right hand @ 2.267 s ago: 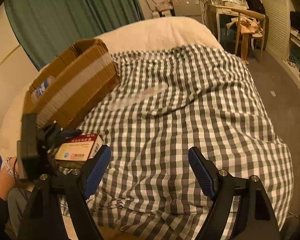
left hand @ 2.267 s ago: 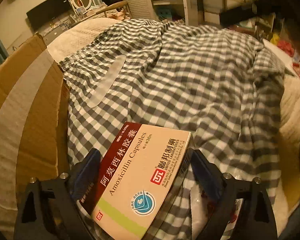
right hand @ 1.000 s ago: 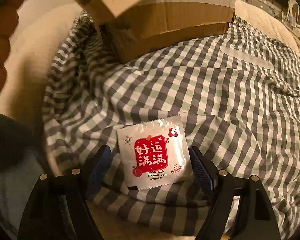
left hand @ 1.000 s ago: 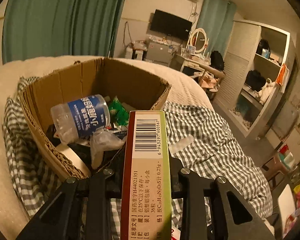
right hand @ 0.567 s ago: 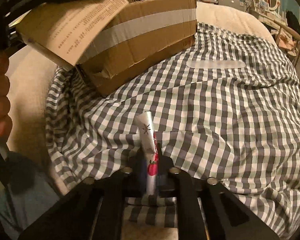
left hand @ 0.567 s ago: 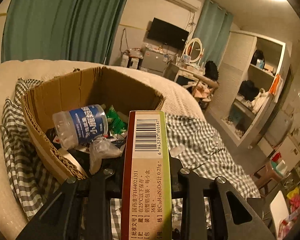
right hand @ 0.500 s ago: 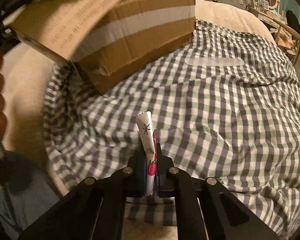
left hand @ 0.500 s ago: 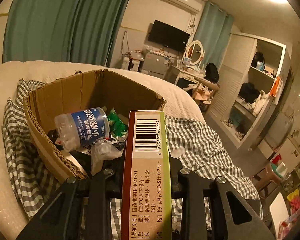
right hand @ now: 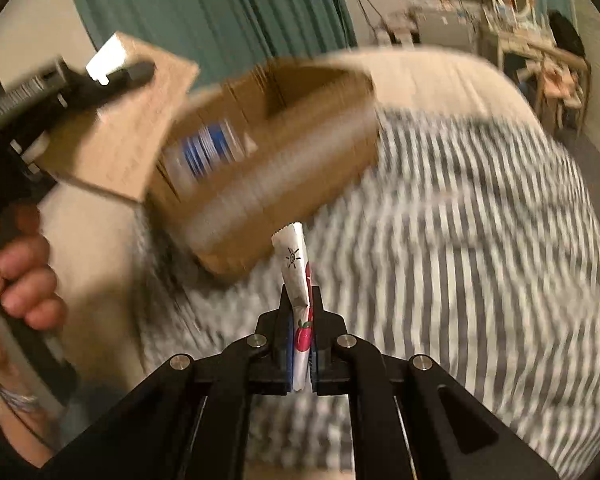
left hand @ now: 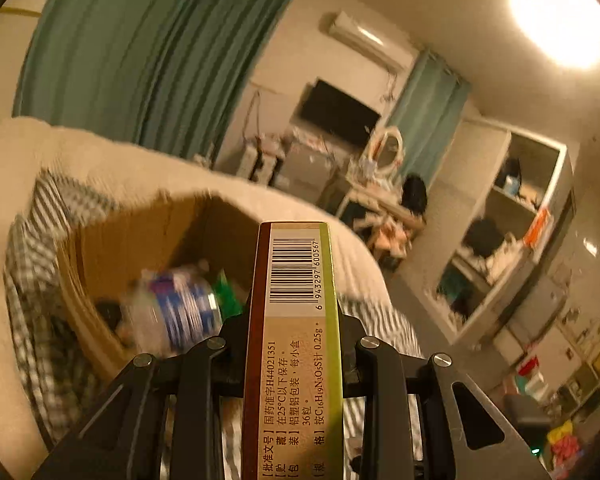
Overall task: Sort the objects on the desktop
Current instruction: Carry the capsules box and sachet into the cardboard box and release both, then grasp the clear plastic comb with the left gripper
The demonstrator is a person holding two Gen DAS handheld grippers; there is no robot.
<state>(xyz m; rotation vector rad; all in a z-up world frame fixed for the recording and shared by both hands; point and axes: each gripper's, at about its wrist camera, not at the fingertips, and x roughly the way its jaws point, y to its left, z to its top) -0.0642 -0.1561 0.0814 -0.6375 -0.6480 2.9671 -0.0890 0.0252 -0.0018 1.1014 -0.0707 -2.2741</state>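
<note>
— While I'm holding both loads up off the bed (right hand: 480,240), tell me what worries you most.

— I'm watching the left gripper (left hand: 294,344) first. It's clamping the medicine box (left hand: 294,320) edge-on, pinched across its thin faces, and most of the carton is sticking out past the fingers. If I'm tilting it too early, I'm judging it could pivot out and land on the checked cover short of the cardboard box (left hand: 140,240).

— And the right side?

— I'm carrying the sachet (right hand: 298,276) in the right gripper (right hand: 300,344), closed tight on its lower part, with the top flopping free and bent. It's slick foil by the look of it, so I'm thinking it could slide out.

— Anything about the two together?

— Both are heading for the same opening, with the water bottle (left hand: 176,312) already lying inside. The person's left hand (right hand: 20,280) and its gripper are sitting close beside the carton, so I'm risking a knock between them, or nudging the box wall. Both views are also blurring, so I'm judging the rim's position poorly.
</note>
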